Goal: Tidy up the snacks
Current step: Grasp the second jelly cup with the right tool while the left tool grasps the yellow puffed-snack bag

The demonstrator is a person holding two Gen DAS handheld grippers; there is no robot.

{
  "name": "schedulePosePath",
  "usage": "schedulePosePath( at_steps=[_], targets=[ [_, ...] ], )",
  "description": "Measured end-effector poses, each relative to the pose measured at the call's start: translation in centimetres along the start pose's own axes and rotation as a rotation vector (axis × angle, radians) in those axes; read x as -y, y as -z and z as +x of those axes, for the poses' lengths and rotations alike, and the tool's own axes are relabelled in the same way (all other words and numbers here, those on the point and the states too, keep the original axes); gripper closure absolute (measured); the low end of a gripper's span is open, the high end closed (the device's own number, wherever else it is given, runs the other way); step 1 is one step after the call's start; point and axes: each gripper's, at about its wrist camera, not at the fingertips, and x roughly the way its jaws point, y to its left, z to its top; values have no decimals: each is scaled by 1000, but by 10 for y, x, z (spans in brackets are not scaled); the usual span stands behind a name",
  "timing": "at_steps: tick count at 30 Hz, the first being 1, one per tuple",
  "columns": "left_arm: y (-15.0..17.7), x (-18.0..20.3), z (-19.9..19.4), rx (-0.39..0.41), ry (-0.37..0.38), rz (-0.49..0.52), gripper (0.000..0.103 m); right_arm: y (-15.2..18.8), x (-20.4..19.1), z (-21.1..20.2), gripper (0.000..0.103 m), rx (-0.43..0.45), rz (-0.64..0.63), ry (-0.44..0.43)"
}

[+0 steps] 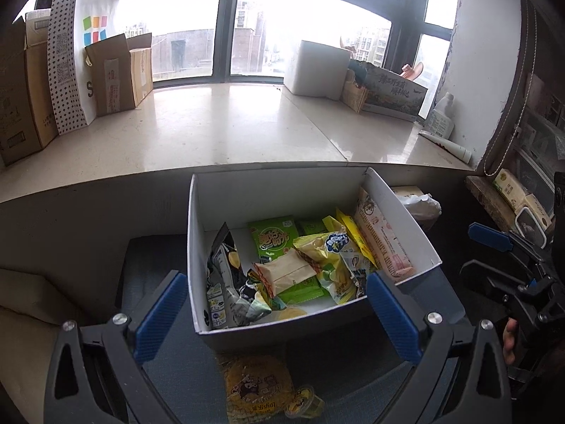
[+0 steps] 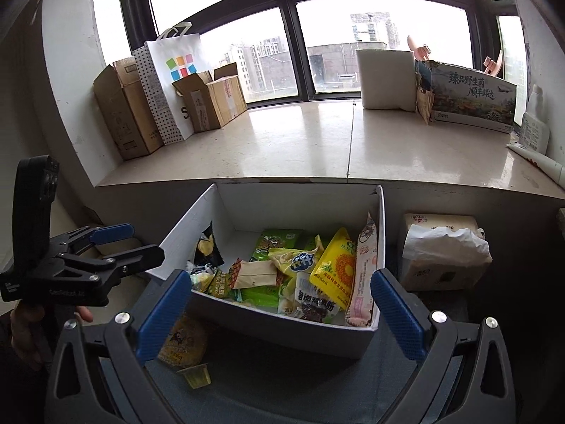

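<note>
A white open box [image 1: 193, 247] [image 2: 293, 332] stands on a dark grey cushion, filled with several snack packets: green, yellow, black and pink. My left gripper [image 1: 277, 279] is open in front of the box with nothing between its blue pads. My right gripper [image 2: 280, 275] is also open and empty at the box's near edge. A yellow snack packet [image 1: 254, 385] [image 2: 183, 342] and a small jelly cup [image 1: 303, 406] [image 2: 196, 374] lie on the cushion outside the box, below the grippers. Each gripper shows in the other's view: the right gripper [image 1: 468, 249] at the right, the left gripper [image 2: 148, 240] at the left.
Behind the box runs a wide stone windowsill [image 2: 300, 141]. On it stand cardboard boxes [image 2: 123, 106], a white paper bag [image 2: 176, 84], a white foam box [image 2: 386, 77], a printed carton [image 2: 473, 95] and a bottle [image 2: 535, 127]. A tissue pack [image 2: 441, 251] sits right of the box.
</note>
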Motion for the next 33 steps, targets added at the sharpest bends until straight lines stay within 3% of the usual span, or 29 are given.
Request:
schedulePosePath(
  at_steps=[4, 8, 13, 19, 21, 26, 27, 29, 33],
  targets=[
    [32, -1, -44, 60, 2, 8, 0, 39, -28, -14, 0, -9, -72, -50],
    [77, -7, -85, 102, 11, -16, 0, 87, -59, -4, 0, -80, -159, -91],
    [134, -12, -113, 88, 9, -84, 0, 136, -77, 26, 0, -147, -153, -155],
    [176, -11, -128, 63, 2, -134, 0, 152, -93, 73, 0, -229, -175, -159],
    [183, -11, -129, 55, 9, -135, 0, 149, -91, 86, 0, -236, -140, -194],
    [193, -19, -129, 41, -4, -165, 0, 143, -92, 118, 0, -285, -128, -161],
    [194, -21, -128, 39, -5, -168, 0, 142, -92, 122, 2, -287, -136, -154],
    [195, -22, -126, 32, -7, -177, 0, 142, -97, 128, 21, -295, -154, -164],
    [196, -25, -121, 16, -16, -180, 0, 143, -109, 133, 44, -310, -213, -154]
  ],
)
